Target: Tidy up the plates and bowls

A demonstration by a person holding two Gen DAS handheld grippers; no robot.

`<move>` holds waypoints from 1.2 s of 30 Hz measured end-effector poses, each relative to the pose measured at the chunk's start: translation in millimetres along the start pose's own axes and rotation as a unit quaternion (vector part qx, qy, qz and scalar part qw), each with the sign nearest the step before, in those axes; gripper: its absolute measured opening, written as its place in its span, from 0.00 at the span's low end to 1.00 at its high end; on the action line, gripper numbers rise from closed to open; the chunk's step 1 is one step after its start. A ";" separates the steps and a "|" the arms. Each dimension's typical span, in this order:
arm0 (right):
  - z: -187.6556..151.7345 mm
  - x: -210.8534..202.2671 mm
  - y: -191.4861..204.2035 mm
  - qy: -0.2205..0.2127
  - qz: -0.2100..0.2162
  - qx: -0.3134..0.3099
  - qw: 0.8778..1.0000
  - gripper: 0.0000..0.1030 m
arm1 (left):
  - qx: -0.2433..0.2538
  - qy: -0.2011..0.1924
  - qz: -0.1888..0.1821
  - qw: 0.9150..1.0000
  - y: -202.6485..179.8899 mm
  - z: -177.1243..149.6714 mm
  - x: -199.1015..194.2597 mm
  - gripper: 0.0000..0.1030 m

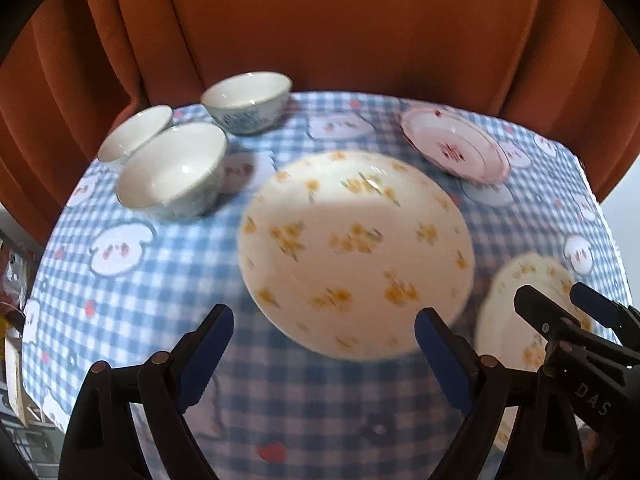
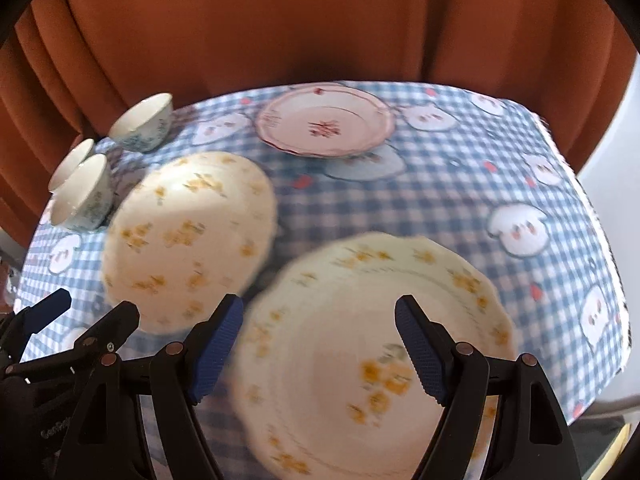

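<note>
Three white bowls with blue patterns stand at the table's far left: one at the back (image 1: 248, 100) (image 2: 142, 122), two touching in front (image 1: 174, 170) (image 1: 134, 136) (image 2: 82, 194). A round yellow-flowered plate (image 1: 356, 252) (image 2: 188, 236) lies mid-table. A scalloped yellow-flowered plate (image 2: 372, 352) (image 1: 524, 312) lies at the front right. A pink-rimmed plate (image 1: 454, 148) (image 2: 324, 122) lies at the back. My left gripper (image 1: 324, 344) is open, empty, just in front of the round plate. My right gripper (image 2: 318, 340) is open, empty, above the scalloped plate.
A blue-and-white checked tablecloth (image 1: 160, 280) (image 2: 480, 184) covers the table. Orange curtains (image 1: 320, 20) (image 2: 280, 20) hang close behind its far edge. The table's right edge (image 2: 600, 240) drops off. My right gripper (image 1: 568, 304) shows in the left wrist view, my left gripper (image 2: 96, 312) in the right.
</note>
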State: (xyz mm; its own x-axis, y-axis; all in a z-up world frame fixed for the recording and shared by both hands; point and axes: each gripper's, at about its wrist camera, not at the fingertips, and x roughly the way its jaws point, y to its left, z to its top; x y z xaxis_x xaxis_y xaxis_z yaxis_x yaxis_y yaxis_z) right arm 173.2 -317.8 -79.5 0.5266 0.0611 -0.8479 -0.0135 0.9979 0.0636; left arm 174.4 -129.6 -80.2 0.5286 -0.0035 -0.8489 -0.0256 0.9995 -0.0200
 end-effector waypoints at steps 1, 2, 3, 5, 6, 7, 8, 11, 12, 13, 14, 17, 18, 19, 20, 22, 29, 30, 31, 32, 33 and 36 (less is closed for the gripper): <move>4.4 0.9 4.1 -0.003 0.004 0.001 1.000 0.79 | 0.002 -0.004 0.003 1.000 4.1 4.7 0.9 0.91; 9.3 2.5 9.0 -0.006 0.006 0.001 1.000 0.79 | 0.003 -0.007 0.006 1.000 7.2 9.0 2.3 0.90; 14.0 4.2 13.2 -0.008 0.009 0.001 1.000 0.79 | 0.004 -0.010 0.011 1.000 10.9 14.0 5.8 0.90; 24.2 9.7 21.3 -0.010 0.013 0.002 1.000 0.79 | 0.003 -0.012 0.015 1.000 15.4 22.3 13.5 0.90; 29.0 12.8 23.7 -0.010 0.015 0.003 1.000 0.79 | 0.002 -0.011 0.015 1.000 17.0 26.3 17.2 0.90; 34.5 17.3 26.4 -0.010 0.017 0.006 1.000 0.79 | 0.000 -0.012 0.016 1.000 19.4 30.4 22.1 0.90; 38.4 21.0 28.2 -0.010 0.019 0.008 1.000 0.79 | -0.002 -0.011 0.019 1.000 21.2 34.6 28.1 0.89; 50.1 36.1 34.4 -0.006 0.021 0.013 1.000 0.78 | -0.003 -0.011 0.025 1.000 23.6 42.7 43.2 0.88; 53.3 41.5 36.2 -0.005 0.021 0.013 1.000 0.78 | -0.004 -0.010 0.027 1.000 25.0 45.1 49.2 0.88; 56.6 48.3 38.8 -0.003 0.021 0.012 1.000 0.78 | -0.007 -0.008 0.029 1.000 26.2 46.7 55.6 0.88; 59.1 54.6 40.1 -0.001 0.020 0.011 1.000 0.78 | -0.009 -0.005 0.029 1.000 27.5 48.0 60.4 0.88; 63.7 71.9 43.0 0.007 0.022 0.012 1.000 0.78 | -0.010 0.010 0.029 0.999 33.1 52.3 77.8 0.87; 64.4 77.2 43.6 0.011 0.024 0.014 1.000 0.78 | -0.010 0.012 0.029 0.999 33.9 52.3 81.4 0.87; 65.5 83.8 44.6 0.015 0.026 0.015 0.999 0.78 | -0.008 0.014 0.030 0.999 34.4 52.4 83.7 0.85; 65.9 88.5 45.7 0.018 0.027 0.014 0.999 0.77 | -0.006 0.016 0.031 0.999 34.6 52.1 86.0 0.84; 65.6 97.8 48.1 0.024 0.028 0.012 0.999 0.73 | -0.003 0.023 0.029 0.999 34.3 51.1 92.5 0.83; 65.4 119.8 52.7 0.043 0.020 0.011 0.999 0.63 | 0.004 0.043 0.004 0.999 31.4 46.8 109.8 0.69; 65.4 119.7 52.9 0.043 0.018 0.011 0.999 0.63 | 0.006 0.044 -0.002 0.999 30.6 46.2 110.2 0.69; 64.8 119.1 54.0 0.043 0.016 0.008 0.999 0.63 | 0.007 0.043 -0.001 0.999 29.8 45.8 109.4 0.68; 64.3 119.3 54.8 0.045 0.014 0.006 0.999 0.63 | 0.007 0.043 -0.002 0.999 30.2 45.8 108.9 0.68; 63.5 119.1 55.7 0.047 0.013 0.004 0.999 0.63 | 0.006 0.043 -0.006 0.999 31.5 45.8 107.9 0.68; 59.5 116.6 57.7 0.053 0.016 0.003 0.998 0.63 | 0.007 0.048 -0.010 0.999 35.5 44.1 105.0 0.68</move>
State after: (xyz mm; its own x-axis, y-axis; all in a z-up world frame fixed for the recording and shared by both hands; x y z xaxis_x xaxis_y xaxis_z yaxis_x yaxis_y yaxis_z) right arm 284.3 -254.4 -143.4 0.4330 0.0948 -0.8964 -0.0240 0.9953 0.0937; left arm 266.5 -93.1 -146.7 0.4459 -0.0253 -0.8947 -0.0036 0.9995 -0.0300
